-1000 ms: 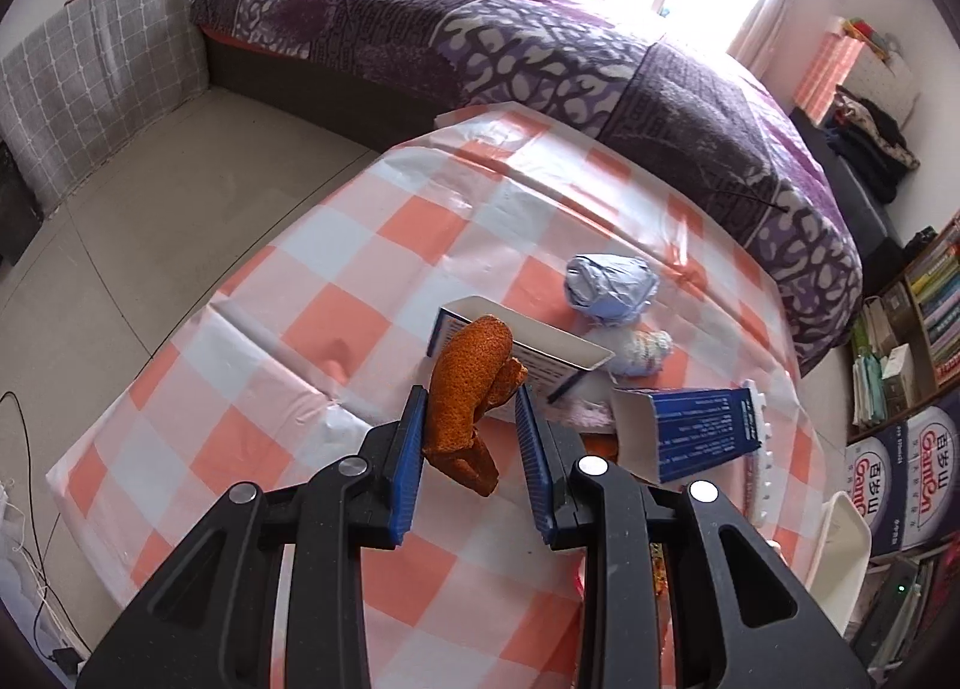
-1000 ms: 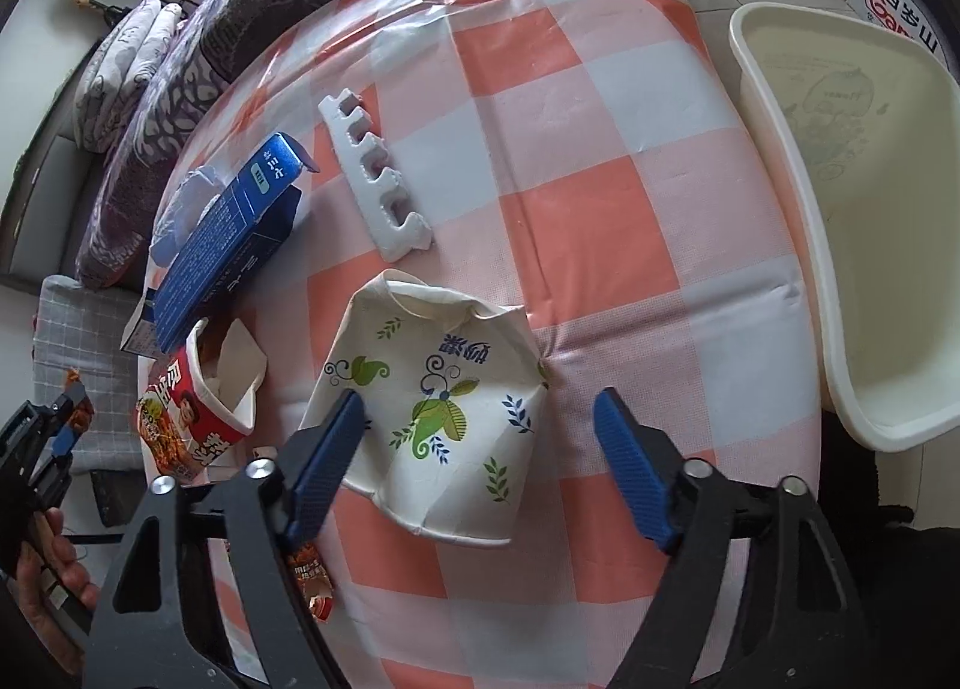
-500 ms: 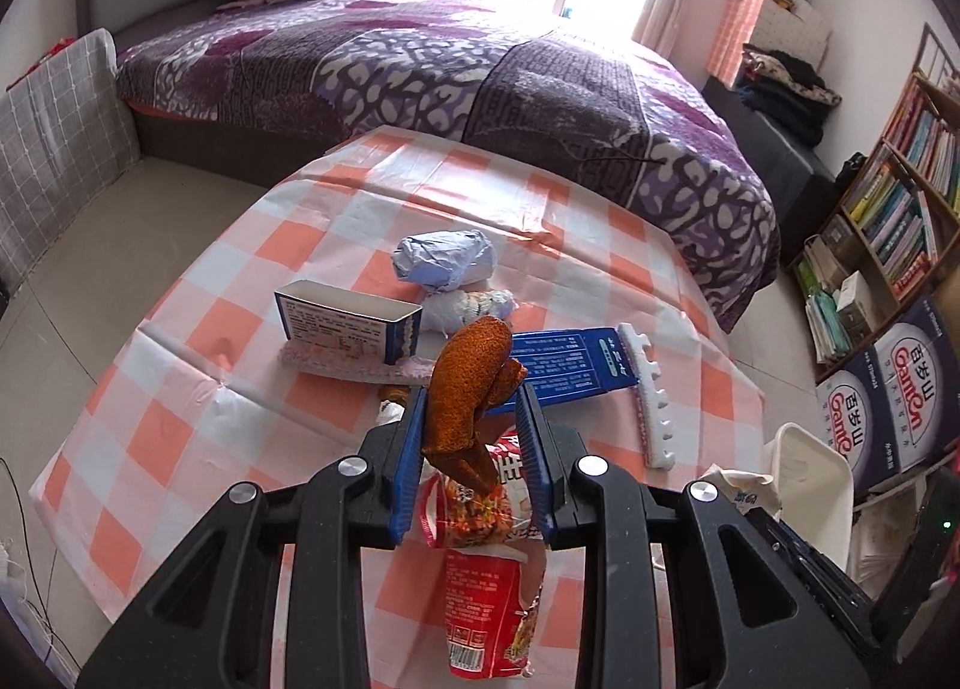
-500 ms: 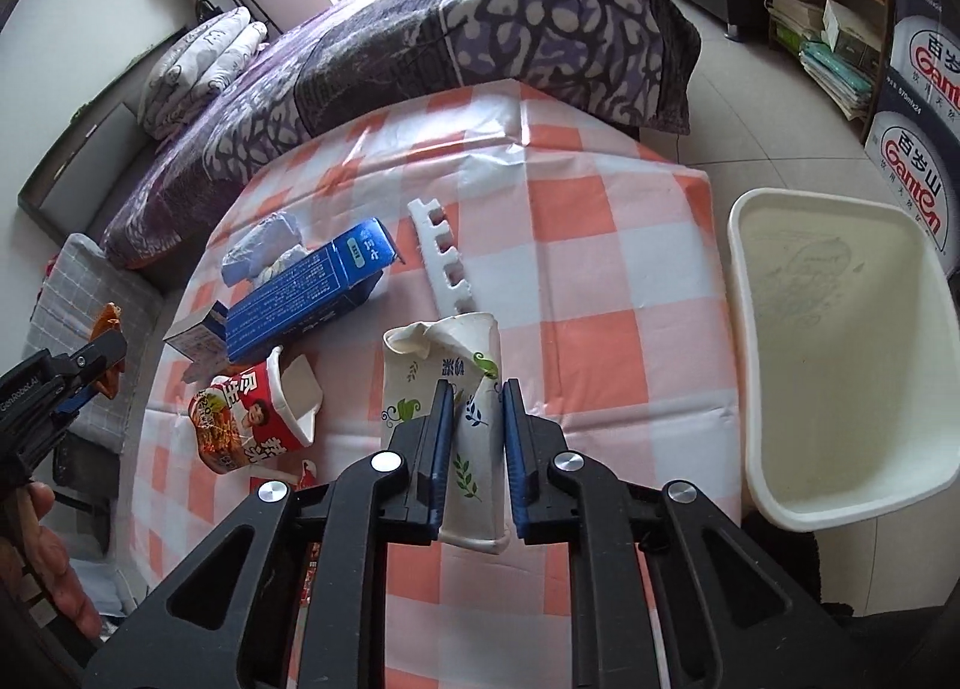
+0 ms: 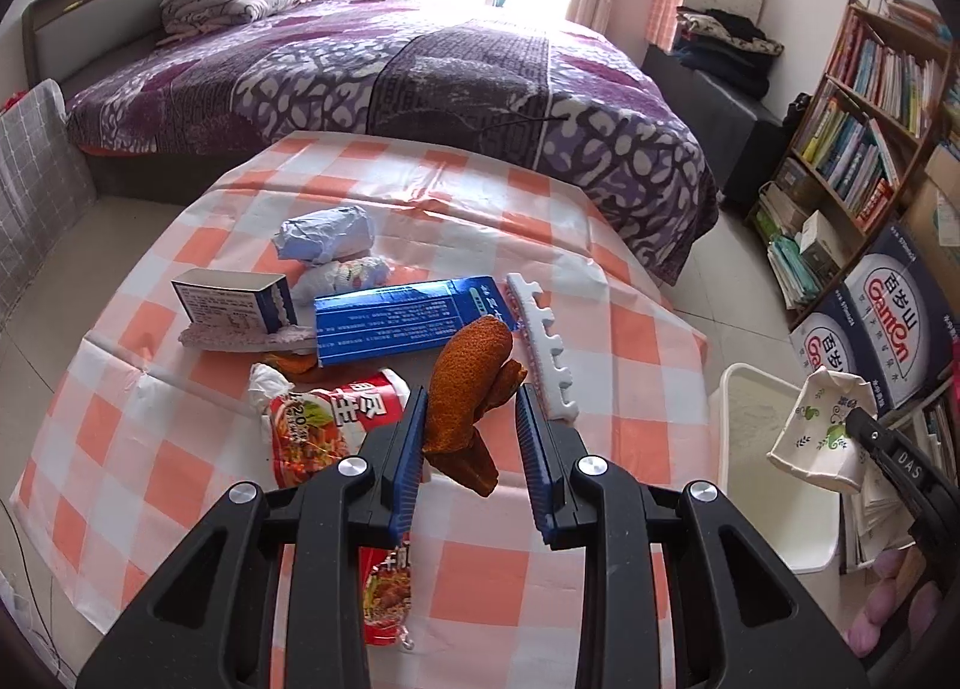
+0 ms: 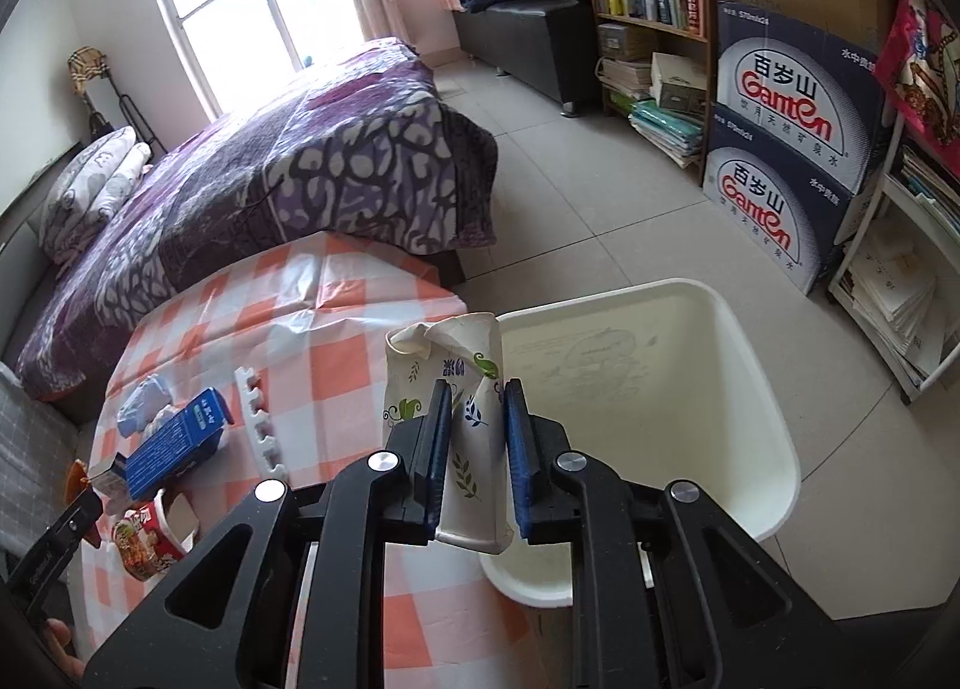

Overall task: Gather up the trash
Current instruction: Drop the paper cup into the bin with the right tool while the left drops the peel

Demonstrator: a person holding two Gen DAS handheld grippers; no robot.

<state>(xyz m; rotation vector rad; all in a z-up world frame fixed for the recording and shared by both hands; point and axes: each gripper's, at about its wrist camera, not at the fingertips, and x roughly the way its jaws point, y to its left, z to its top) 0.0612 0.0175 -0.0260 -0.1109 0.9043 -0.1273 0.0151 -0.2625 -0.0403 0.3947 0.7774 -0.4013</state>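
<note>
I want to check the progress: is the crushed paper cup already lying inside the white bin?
No, the crushed paper cup is clamped between the right gripper fingers, above the white bin.

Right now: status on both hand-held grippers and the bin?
Right hand-held gripper shut on crushed paper cup, at white bin. Left hand-held gripper shut on orange peel. Nothing blocking bin.

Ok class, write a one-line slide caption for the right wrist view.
Right gripper holds a crushed paper cup above the white bin beside the checked table.
</note>
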